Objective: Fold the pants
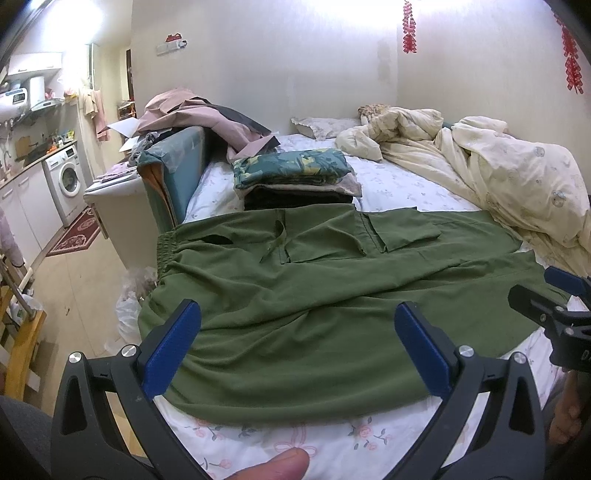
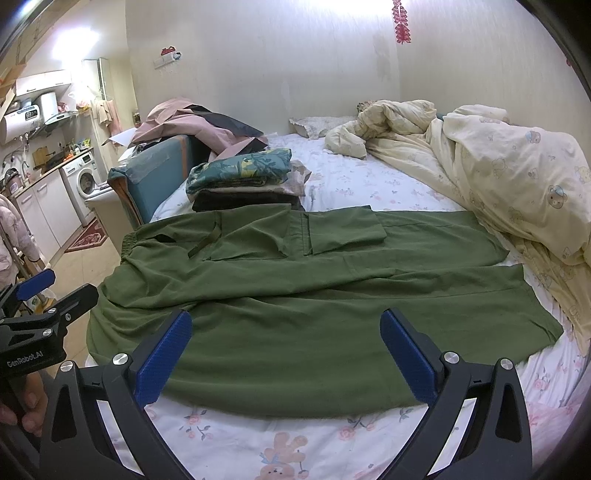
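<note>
Both tongs, left (image 1: 297,349) and right (image 2: 286,354), hover spread wide, holding nothing. The olive-green soft fabric cargo pants (image 2: 314,295) lie flat on the bed just ahead: light, floppy, best pinched at waistband and hem.

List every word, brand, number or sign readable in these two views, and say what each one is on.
"GenRobot.AI": on the black body of the left gripper, seen in the right wrist view.
"D", cut off by the picture's edge: on the right gripper.
Water heater display: lit digits, too blurred to read.
Red wall hanging: too small to read.
</note>
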### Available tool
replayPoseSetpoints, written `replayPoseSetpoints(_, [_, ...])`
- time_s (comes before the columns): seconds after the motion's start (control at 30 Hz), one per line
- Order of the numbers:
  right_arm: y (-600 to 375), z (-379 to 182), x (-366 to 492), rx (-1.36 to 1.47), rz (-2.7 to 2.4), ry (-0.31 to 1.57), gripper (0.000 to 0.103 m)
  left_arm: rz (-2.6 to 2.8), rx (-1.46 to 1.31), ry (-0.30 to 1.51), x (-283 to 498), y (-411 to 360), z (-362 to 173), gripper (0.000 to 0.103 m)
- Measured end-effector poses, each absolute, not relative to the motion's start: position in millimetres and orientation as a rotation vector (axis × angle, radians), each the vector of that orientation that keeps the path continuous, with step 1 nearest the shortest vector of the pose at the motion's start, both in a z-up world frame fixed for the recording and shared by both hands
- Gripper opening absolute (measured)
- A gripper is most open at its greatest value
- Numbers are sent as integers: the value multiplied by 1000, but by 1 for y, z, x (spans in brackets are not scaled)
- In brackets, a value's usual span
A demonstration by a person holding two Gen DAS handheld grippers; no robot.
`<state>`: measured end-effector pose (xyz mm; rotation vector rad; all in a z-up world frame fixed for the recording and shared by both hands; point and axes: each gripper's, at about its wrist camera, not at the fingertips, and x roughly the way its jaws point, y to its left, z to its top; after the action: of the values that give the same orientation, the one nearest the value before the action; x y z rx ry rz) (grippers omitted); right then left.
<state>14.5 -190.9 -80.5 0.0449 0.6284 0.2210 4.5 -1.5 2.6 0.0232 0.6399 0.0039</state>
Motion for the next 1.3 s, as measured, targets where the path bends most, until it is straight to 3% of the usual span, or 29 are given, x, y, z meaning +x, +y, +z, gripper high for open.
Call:
replayPoseSetpoints(0.67, [-191,-82,14,54,206,644,103,52,-74,723,16,26,-9,103])
replayPoseSetpoints(0.97, [-204,-75,21,67,179,641,103,462,-193,1040,67,145,-61,103])
replayPoseSetpoints(1.3, [-225,-80,33,182,203,699,103,714,-388,1108,64,248,-122,100])
